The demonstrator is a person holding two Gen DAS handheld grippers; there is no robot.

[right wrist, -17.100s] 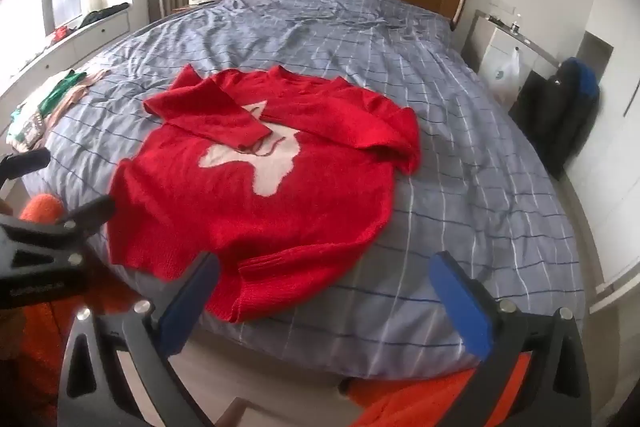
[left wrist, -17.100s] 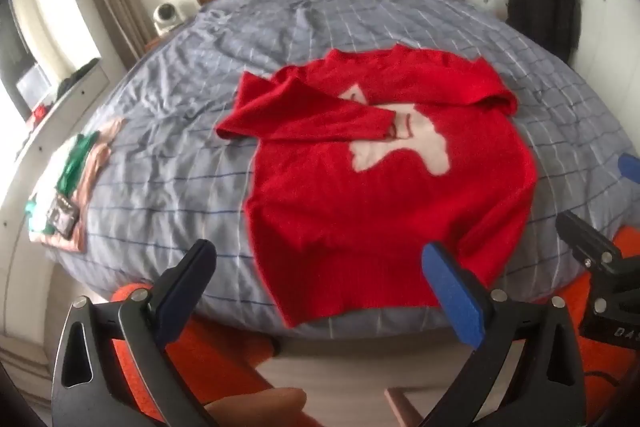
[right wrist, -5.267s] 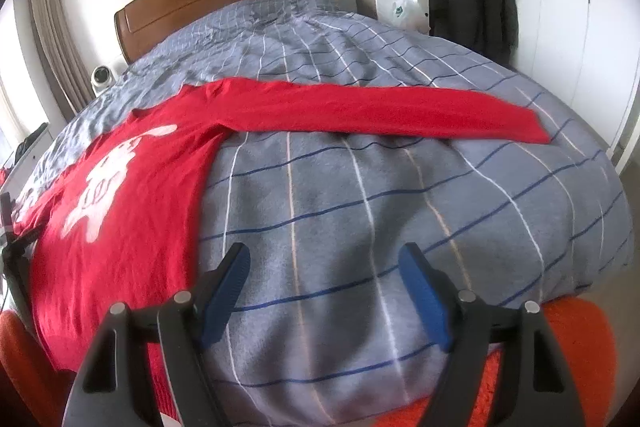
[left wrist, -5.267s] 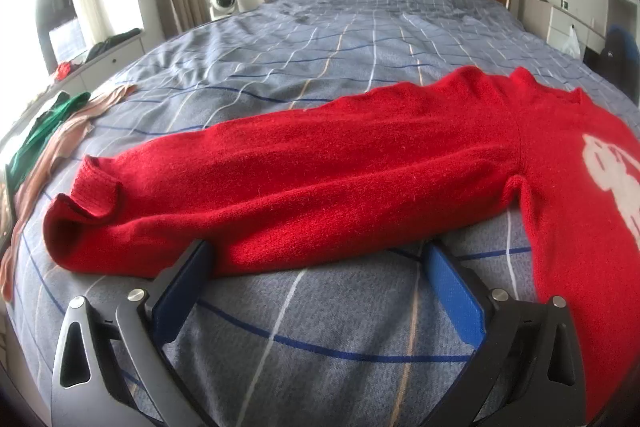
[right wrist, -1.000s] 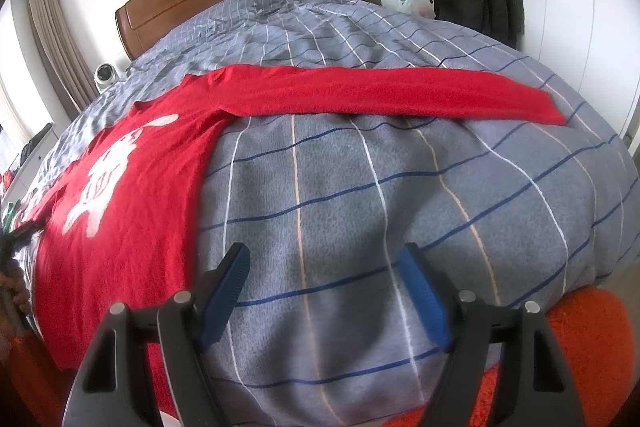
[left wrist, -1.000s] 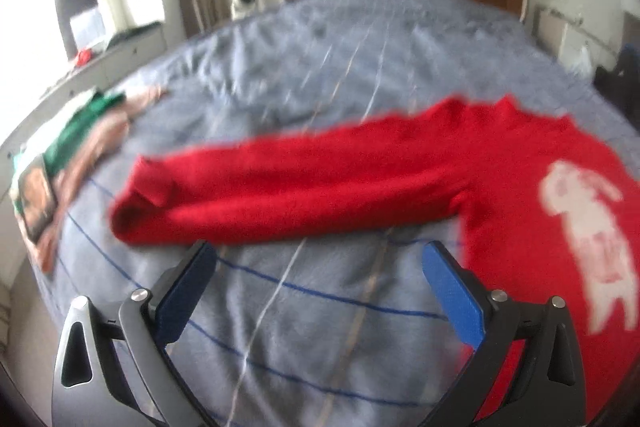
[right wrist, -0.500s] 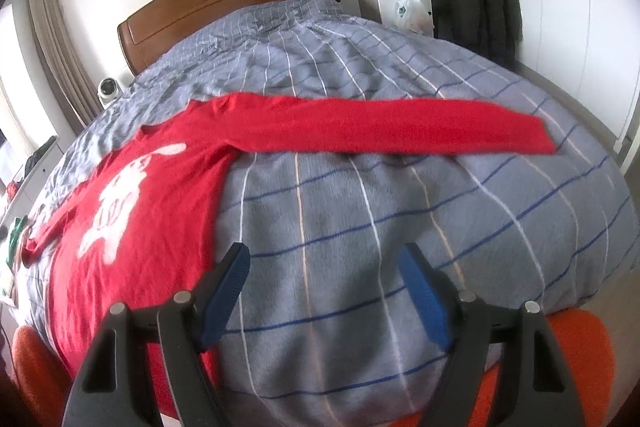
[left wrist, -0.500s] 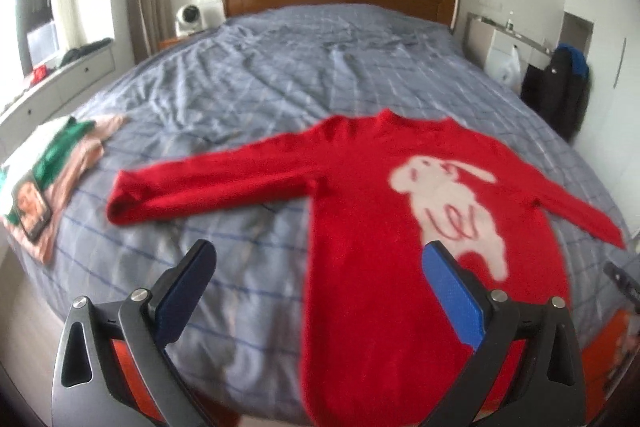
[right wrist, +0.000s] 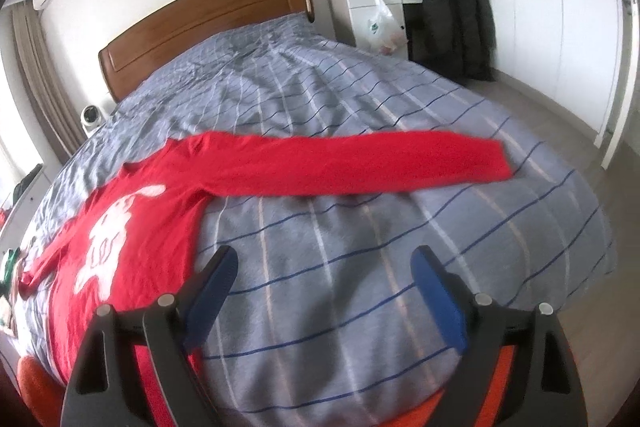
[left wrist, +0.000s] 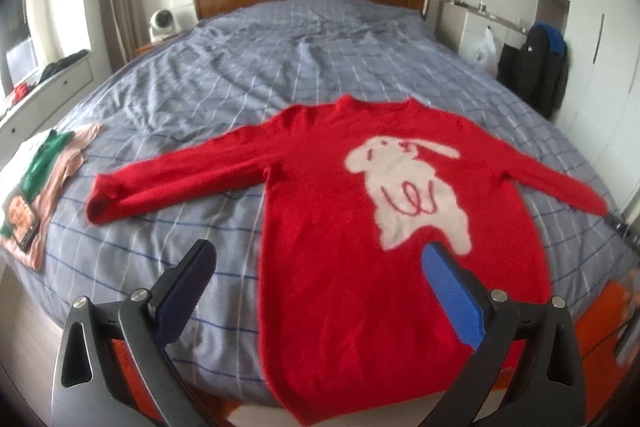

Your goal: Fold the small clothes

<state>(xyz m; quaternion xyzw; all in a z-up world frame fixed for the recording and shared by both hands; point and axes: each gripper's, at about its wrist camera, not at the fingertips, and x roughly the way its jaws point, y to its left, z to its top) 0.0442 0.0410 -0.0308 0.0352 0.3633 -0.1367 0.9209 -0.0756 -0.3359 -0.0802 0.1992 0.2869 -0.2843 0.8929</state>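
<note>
Red sweater (left wrist: 336,247) lies flat, front up, on the bed (left wrist: 280,67), both sleeves spread out to the sides, hem at the near edge. White animal motif (left wrist: 408,187) faces up. Left tongs (left wrist: 316,291) wide open, holding nothing, above the hem. Right tongs (right wrist: 320,295) wide open, empty, over bare bedspread near the right sleeve (right wrist: 360,163). Folded clothes (left wrist: 36,179) sit at the bed's left edge.
</note>
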